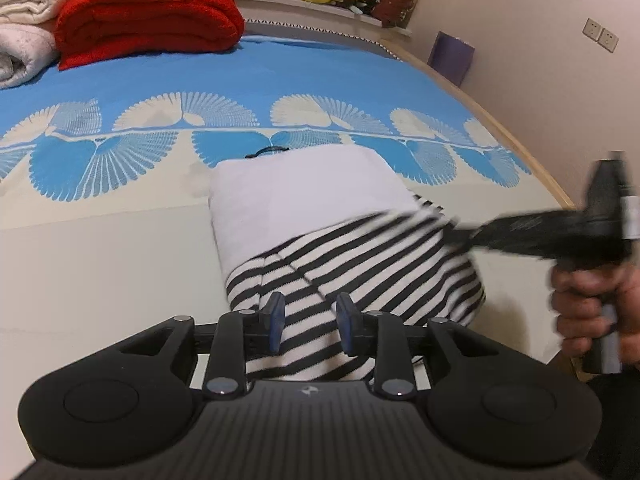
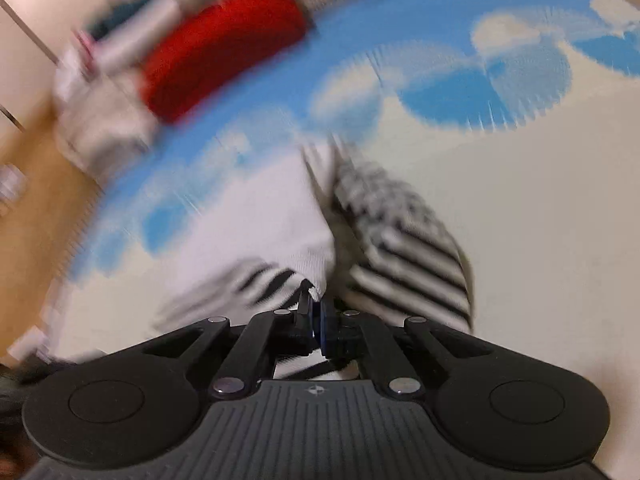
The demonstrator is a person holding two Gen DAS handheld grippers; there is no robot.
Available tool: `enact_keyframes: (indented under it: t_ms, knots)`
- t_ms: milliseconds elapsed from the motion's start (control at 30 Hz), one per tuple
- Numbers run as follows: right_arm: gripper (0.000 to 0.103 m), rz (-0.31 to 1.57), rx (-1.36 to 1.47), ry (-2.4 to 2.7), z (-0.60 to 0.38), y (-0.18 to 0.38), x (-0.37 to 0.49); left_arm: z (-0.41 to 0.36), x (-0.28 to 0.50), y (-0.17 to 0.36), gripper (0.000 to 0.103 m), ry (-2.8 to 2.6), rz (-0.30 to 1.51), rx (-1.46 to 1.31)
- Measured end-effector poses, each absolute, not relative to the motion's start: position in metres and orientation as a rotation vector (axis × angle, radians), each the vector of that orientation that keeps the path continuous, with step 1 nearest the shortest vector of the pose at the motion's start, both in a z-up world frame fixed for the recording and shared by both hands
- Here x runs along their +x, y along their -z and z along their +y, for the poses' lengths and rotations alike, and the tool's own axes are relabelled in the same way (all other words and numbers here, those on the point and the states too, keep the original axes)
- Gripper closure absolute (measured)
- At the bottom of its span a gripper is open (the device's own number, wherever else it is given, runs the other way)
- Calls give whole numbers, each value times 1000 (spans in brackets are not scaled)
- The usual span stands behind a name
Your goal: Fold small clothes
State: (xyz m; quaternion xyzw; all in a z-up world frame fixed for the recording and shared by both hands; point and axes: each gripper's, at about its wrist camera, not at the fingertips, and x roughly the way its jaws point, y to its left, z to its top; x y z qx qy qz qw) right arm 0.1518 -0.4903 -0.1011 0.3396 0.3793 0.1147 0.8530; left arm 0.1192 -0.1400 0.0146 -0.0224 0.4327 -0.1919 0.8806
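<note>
We saw the left tool (image 1: pixel 310 322) parted over the striped garment (image 1: pixel 360 264), right tool (image 2: pixel 316 316) clamped on its white edge, on the bed (image 1: pixel 100 248).

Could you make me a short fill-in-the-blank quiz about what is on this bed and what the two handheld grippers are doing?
1. The garment being folded is white with black ____.
2. The folded blanket at the far end of the bed is ____.
3. The right gripper is ____ on the garment's edge.
4. The left gripper has its jaws ____ above the garment.

Missing words: stripes; red; shut; open
</note>
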Motion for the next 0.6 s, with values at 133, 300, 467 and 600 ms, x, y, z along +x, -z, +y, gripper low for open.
enact_keyframes:
  t_ms: [133, 300, 467, 600]
  knots:
    - [101, 691, 826, -250, -521, 92, 114, -160, 124, -14, 54, 396, 878, -44]
    - [101, 922, 784, -160, -528, 130, 107, -179, 131, 28, 51, 333, 954, 25]
    - [101, 1171, 614, -143, -496, 159, 122, -176, 127, 45, 41, 336, 1011, 101]
    - [101, 1166, 586, -113, -490, 152, 128, -168, 117, 25, 42, 396, 936, 49]
